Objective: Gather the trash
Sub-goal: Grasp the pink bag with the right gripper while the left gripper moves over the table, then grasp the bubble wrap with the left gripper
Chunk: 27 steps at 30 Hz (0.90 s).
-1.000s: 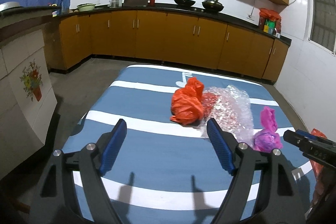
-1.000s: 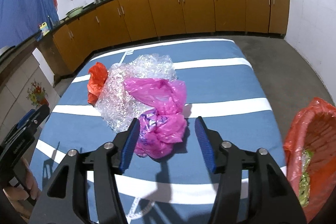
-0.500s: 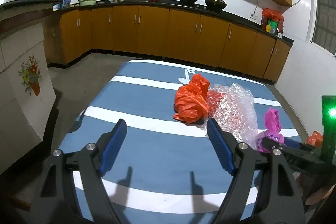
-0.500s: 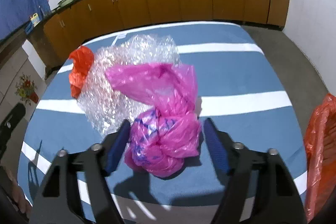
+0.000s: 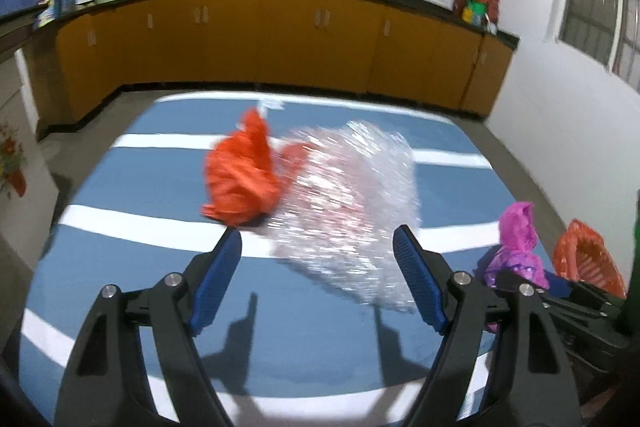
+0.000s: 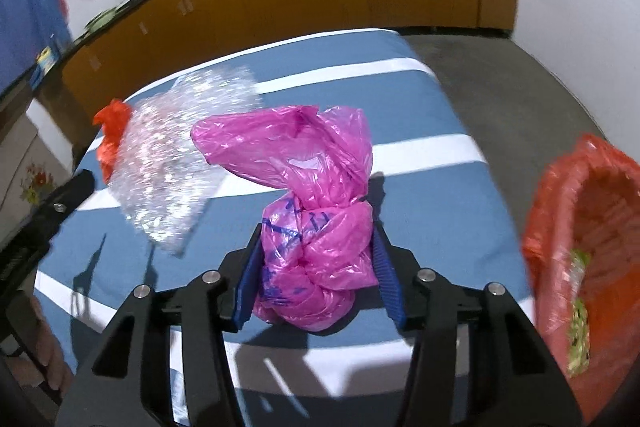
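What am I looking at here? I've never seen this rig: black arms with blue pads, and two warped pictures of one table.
Nothing robotic: a person holds a two-finger tool in each hand, each with a fisheye camera looking along its fingers. The left view shows the left hand-held gripper, wide open and empty, above the striped blue table. The right view shows the right hand-held gripper closed on a knotted pink bag. Also on the table: a crumpled orange bag touching a sheet of bubble wrap. At the right edge stands an orange-lined bin with scraps inside.
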### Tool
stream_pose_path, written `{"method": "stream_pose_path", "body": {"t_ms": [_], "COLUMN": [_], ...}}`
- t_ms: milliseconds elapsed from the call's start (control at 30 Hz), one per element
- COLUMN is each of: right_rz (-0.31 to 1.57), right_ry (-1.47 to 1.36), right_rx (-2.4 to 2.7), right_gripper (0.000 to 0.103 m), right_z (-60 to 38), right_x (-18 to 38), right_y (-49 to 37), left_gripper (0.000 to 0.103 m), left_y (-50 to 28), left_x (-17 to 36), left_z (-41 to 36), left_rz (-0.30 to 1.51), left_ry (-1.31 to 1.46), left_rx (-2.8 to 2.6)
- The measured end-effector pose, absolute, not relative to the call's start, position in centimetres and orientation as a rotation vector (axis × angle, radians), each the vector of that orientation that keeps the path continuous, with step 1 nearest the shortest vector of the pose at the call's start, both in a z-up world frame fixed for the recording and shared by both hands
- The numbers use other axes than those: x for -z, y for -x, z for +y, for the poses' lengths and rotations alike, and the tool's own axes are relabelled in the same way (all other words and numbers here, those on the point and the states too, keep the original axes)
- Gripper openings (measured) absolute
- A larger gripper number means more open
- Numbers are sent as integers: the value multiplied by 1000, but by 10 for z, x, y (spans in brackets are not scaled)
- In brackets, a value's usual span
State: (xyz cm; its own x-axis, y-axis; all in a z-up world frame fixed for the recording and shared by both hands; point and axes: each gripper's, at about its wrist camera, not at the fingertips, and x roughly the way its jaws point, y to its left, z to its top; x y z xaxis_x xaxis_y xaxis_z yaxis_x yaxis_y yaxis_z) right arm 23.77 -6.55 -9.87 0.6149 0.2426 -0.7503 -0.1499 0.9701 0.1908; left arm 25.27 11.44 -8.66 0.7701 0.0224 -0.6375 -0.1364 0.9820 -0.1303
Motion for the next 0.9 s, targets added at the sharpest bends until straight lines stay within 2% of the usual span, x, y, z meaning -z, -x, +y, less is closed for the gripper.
{"method": "stream_pose_path", "body": {"t_ms": [133, 200, 267, 367, 467, 633, 733, 900], "right_rz": [884, 884, 884, 883, 878, 860, 854, 858], "right_ry": [-137, -144, -143, -144, -151, -167, -167, -171], "right_rx": [-209, -210, -212, -215, -213, -212, -209, -202], "right_gripper": [51, 52, 52, 52, 52, 52, 52, 51], "right_z": [-79, -82, -83, -86, -89, -96, -98, -98], "right_x": [99, 99, 99, 100, 98, 91, 90, 90], "right_y": [-235, -234, -233, -232, -229, -224, -220, -217], "left_gripper": [66, 58, 39, 15, 10, 10, 15, 9], "left_y": [-272, -280, -285, -286, -278, -255, -243, -224], "left_x": [103, 113, 120, 123, 119, 113, 111, 111], "left_z": [92, 85, 82, 80, 78, 75, 71, 67], "left_rz": [770, 818, 849, 861, 834, 805, 794, 787], "left_ry": [147, 151, 167, 189, 175, 148, 126, 97], "left_rx": [-71, -80, -86, -57, -36, -24, -28, -10]}}
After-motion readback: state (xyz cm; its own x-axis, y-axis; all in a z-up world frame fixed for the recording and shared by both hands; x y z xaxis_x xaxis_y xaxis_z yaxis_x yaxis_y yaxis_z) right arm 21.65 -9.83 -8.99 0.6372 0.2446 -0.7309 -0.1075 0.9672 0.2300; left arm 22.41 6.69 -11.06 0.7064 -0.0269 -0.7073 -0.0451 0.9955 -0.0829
